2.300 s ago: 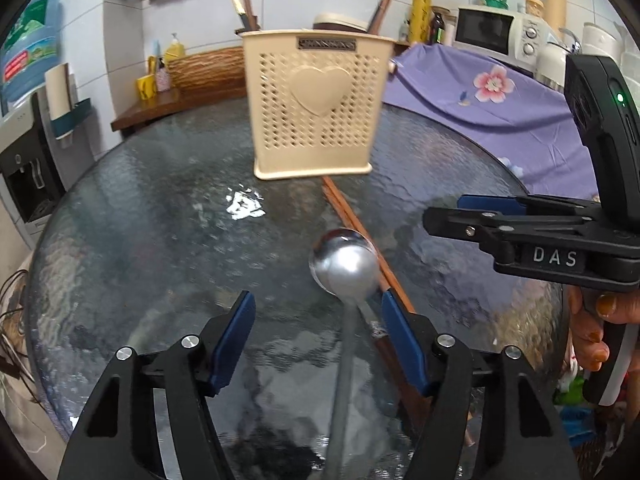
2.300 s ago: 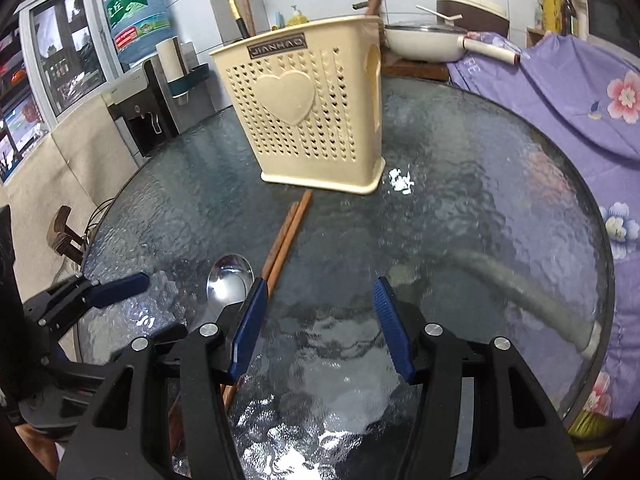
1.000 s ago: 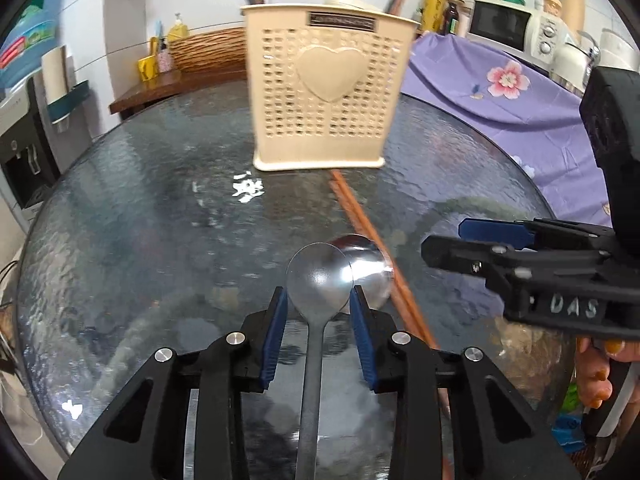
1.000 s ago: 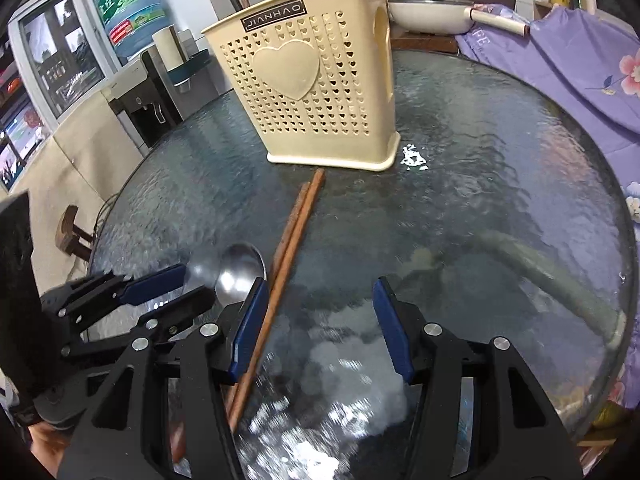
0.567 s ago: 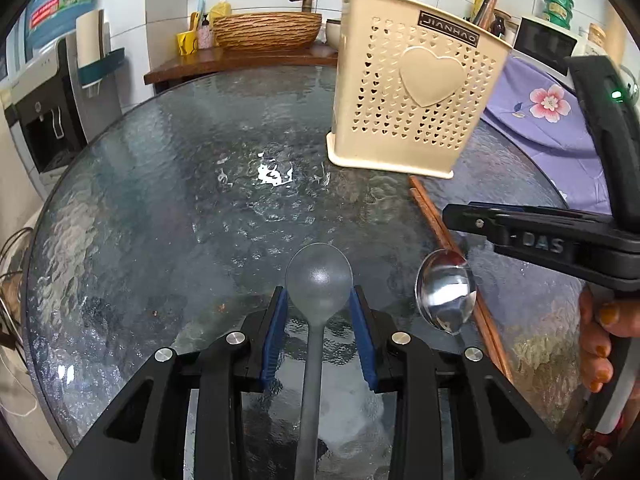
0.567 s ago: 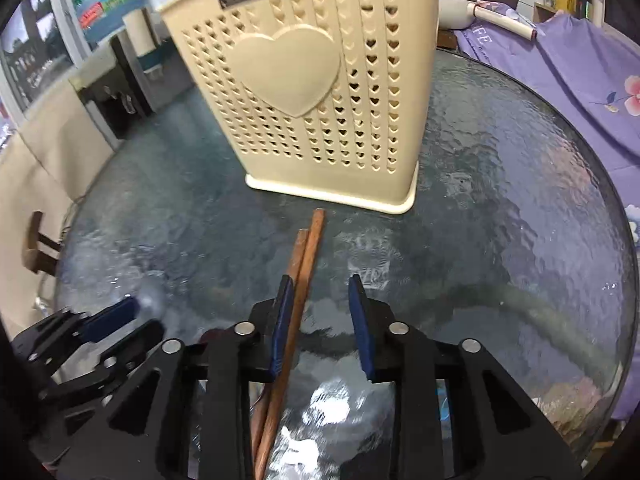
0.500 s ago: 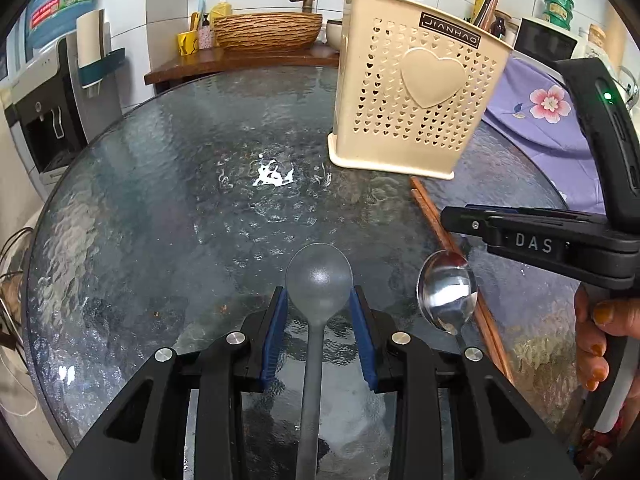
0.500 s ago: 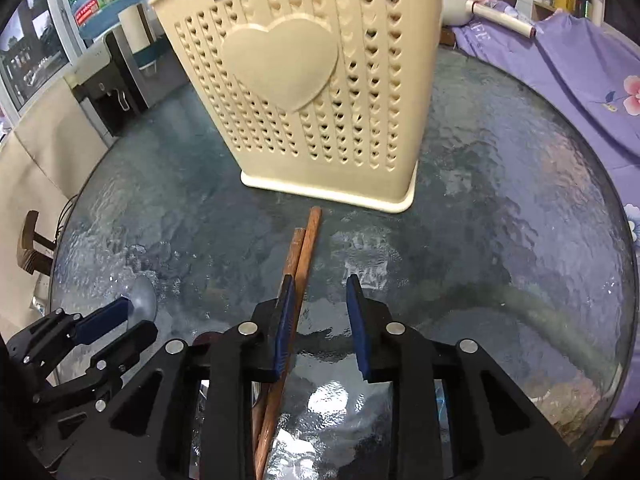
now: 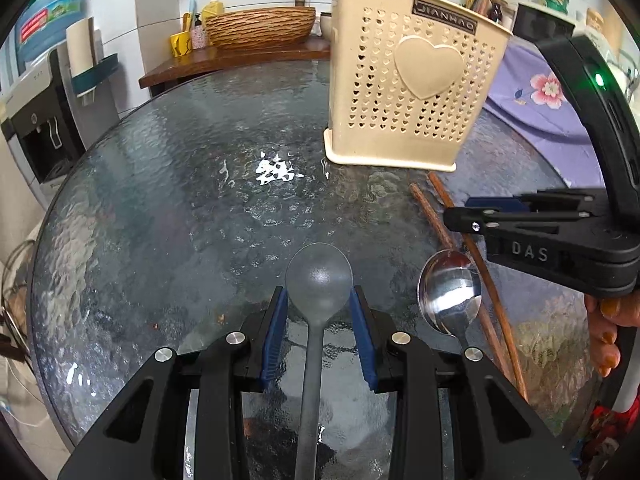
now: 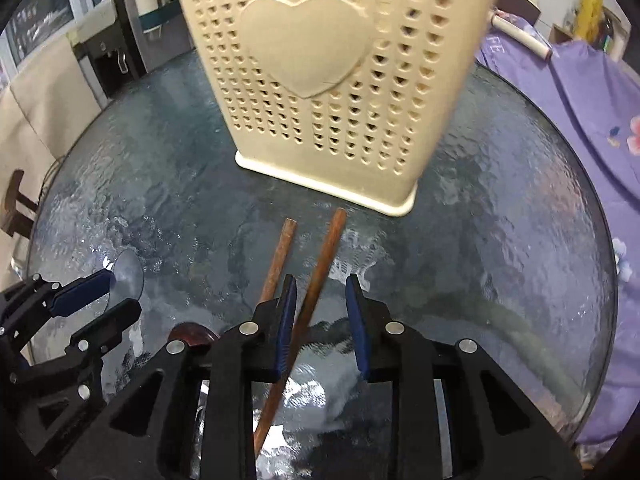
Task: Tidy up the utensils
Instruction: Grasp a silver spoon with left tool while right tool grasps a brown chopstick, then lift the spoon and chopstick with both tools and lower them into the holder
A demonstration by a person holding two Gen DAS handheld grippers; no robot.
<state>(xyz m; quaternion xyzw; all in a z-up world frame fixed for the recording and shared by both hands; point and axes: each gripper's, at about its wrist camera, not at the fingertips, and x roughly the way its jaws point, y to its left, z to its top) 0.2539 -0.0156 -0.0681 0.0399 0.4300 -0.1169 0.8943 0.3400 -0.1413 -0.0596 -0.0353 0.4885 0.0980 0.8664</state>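
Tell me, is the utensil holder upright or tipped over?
Upright: the holder stands on its base on the table, opening upward.

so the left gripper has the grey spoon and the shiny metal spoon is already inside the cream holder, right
Not quite. The left gripper does hold the grey spoon, but the shiny metal spoon is not in the cream holder. In the left wrist view it lies on the glass table, beside the chopsticks.
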